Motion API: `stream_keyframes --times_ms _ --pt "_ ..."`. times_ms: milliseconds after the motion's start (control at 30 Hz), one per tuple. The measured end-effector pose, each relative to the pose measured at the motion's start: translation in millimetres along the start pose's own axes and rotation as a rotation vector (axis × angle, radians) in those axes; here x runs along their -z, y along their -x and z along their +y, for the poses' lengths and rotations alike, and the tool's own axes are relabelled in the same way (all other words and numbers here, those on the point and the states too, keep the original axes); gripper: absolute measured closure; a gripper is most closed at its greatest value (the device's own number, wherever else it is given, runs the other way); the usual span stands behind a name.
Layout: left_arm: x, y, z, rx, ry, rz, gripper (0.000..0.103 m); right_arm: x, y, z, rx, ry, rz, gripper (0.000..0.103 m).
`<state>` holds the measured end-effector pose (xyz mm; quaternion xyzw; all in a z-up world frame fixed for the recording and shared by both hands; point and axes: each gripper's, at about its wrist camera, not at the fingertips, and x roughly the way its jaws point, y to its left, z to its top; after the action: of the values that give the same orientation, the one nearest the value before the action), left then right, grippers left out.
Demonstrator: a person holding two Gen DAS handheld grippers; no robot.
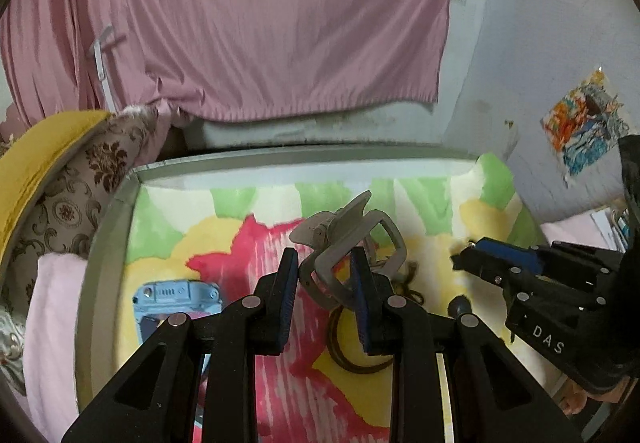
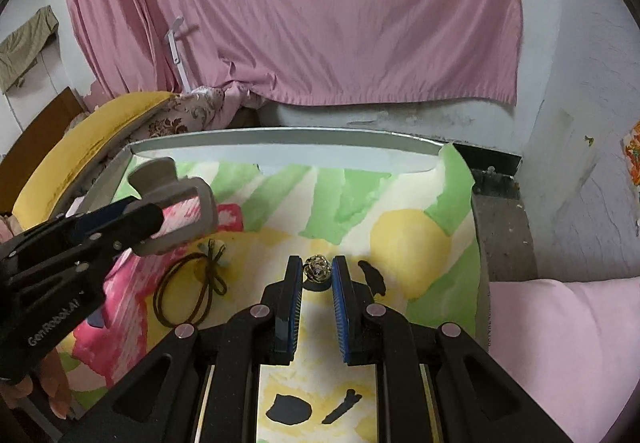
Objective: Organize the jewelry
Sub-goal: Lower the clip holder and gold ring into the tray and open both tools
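My left gripper (image 1: 324,263) is shut on a grey claw hair clip (image 1: 352,239) and holds it above the colourful cloth; the clip (image 2: 176,203) and the left gripper (image 2: 140,219) also show in the right wrist view. My right gripper (image 2: 317,275) is closed around a small gold ring (image 2: 317,270) at its fingertips, low over the cloth. A brown hair tie (image 2: 192,291) lies on the cloth between both grippers; it also shows under the left gripper (image 1: 356,347). The right gripper (image 1: 476,255) appears at the right of the left wrist view.
A grey tray rim (image 2: 280,141) frames the cloth. A light blue watch-like device (image 1: 176,299) lies at the left. Yellow and patterned cushions (image 1: 60,179) sit left, pink bedding (image 2: 560,343) right, a pink curtain (image 2: 300,3) behind.
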<state>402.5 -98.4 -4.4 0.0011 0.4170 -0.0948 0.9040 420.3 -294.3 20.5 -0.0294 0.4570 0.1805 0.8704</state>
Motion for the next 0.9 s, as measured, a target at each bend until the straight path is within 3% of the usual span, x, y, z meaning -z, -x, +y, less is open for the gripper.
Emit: stream_keyframes --times_ms 267,367,400,433,567,733,833,900 --pt "0 -10 8 0.039 0.037 0.071 0.081 -1 -8 6 0.012 0.031 0.059 0.088" --pt "2 -3 13 0.047 0.061 0.06 0.073 0 1 3 0.002 0.01 0.027 0.076" --pt "3 1 16 0.047 0.074 0.047 0.07 0 5 2 0.005 0.002 0.011 0.066" --pt "5 7 19 0.064 0.087 0.032 0.064 2 9 1 0.005 -0.005 -0.006 0.064" --pt "10 29 24 0.094 0.111 -0.038 0.049 12 30 1 -0.005 -0.03 -0.079 0.062" --pt "19 62 25 0.118 0.12 -0.124 0.048 25 52 2 -0.012 -0.048 -0.177 0.051" --pt "26 85 25 0.128 0.123 -0.199 0.034 38 73 4 -0.004 -0.054 -0.267 0.04" --pt "34 104 24 0.14 0.125 -0.259 0.033 48 87 7 -0.003 -0.059 -0.326 0.031"
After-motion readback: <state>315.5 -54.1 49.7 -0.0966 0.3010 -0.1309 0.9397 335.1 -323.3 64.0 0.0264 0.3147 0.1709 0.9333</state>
